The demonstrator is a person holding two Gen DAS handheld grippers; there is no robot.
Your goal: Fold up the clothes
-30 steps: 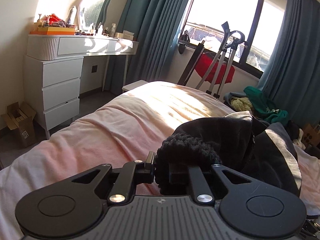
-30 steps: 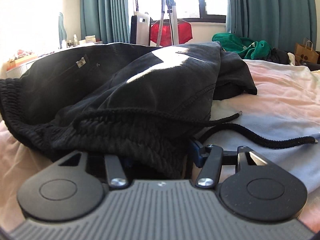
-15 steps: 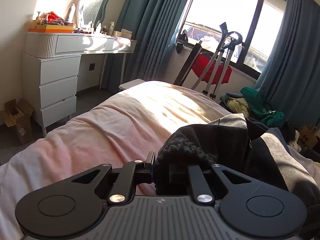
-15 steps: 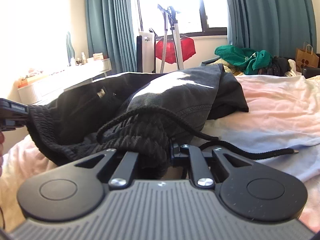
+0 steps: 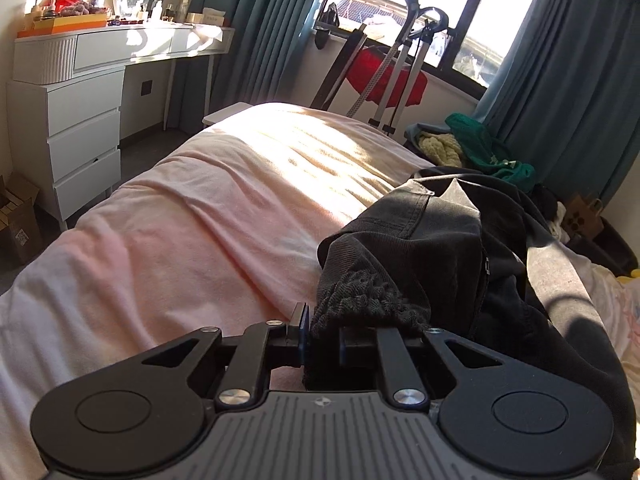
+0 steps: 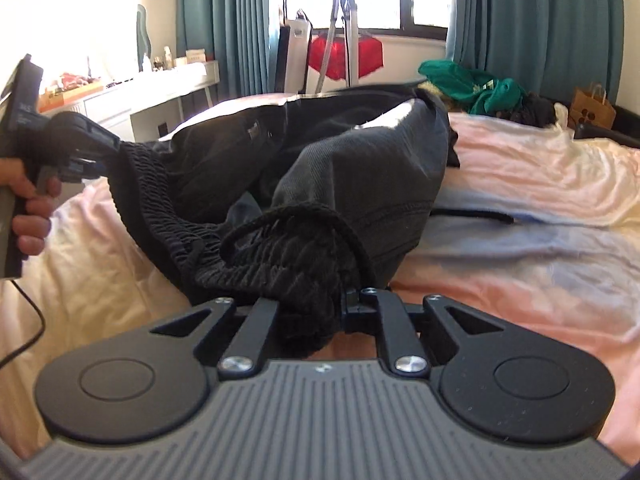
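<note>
Black trousers (image 6: 360,152) bunched, waistband hiding right gripper (image 6: 316,312) tips

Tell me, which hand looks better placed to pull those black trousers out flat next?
Probably the left gripper: it pinches the trousers' waistband beside open pink bedding. The right gripper also grips it, but bunched fabric lies ahead.
</note>
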